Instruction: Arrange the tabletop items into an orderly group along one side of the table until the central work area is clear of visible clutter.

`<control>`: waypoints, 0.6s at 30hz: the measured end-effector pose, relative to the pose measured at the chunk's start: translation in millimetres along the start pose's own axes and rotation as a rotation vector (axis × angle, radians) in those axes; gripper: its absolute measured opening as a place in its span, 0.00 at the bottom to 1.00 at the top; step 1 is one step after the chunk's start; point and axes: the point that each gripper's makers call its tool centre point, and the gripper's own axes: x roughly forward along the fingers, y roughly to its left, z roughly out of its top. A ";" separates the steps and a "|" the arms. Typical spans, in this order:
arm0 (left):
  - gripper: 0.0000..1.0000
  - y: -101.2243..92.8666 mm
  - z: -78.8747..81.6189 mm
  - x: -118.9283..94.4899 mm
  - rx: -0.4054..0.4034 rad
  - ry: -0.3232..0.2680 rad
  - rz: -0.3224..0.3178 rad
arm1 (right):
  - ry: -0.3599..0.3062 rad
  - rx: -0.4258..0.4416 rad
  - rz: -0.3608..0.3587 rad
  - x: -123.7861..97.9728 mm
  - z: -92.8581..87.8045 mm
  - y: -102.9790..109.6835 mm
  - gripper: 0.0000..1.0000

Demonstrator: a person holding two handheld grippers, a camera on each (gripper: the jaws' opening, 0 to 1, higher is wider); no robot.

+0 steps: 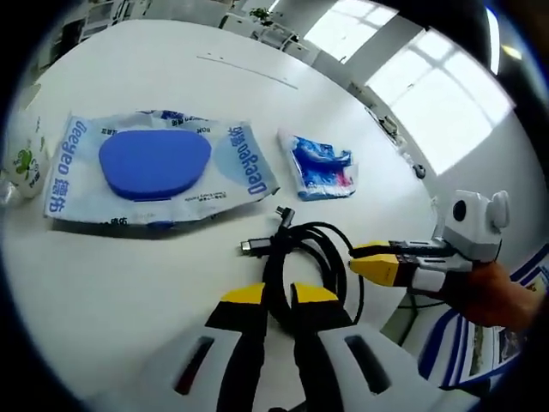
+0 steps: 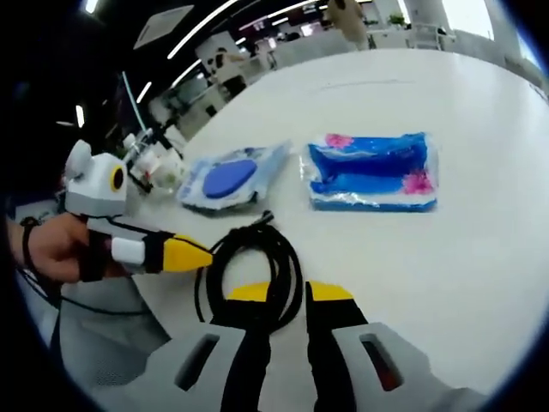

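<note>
A coiled black cable (image 1: 319, 247) lies on the white table (image 1: 120, 283) near its edge. My left gripper (image 1: 279, 294) has its yellow-tipped jaws close together with the near side of the coil between them. My right gripper (image 1: 364, 259) comes in from the right, jaws nearly together at the coil's other side. In the right gripper view the cable (image 2: 257, 245) runs between my right gripper's (image 2: 289, 292) jaws, and my left gripper (image 2: 202, 255) touches the coil's left edge. Beyond lie a wet-wipes pack with a blue lid (image 1: 154, 167) (image 2: 230, 180) and a blue tissue pack (image 1: 322, 167) (image 2: 373, 172).
A white plastic item with green print (image 1: 21, 163) sits at the table's far left edge. A person's hand (image 2: 51, 245) holds the left gripper. Bare tabletop stretches beyond the two packs (image 1: 197, 43). Desks and windows fill the room behind.
</note>
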 end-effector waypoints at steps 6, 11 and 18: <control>0.08 3.4 2.3 -3.5 0.015 -0.008 0.001 | -0.089 0.027 -0.010 -19.8 18.1 -21.3 0.14; 0.08 5.3 3.7 -9.6 0.025 -0.015 0.008 | -0.114 0.051 -0.085 -30.0 26.9 -50.1 0.13; 0.08 4.5 0.2 -16.3 0.089 -0.010 0.023 | -0.117 0.114 -0.165 -30.9 30.8 -81.8 0.11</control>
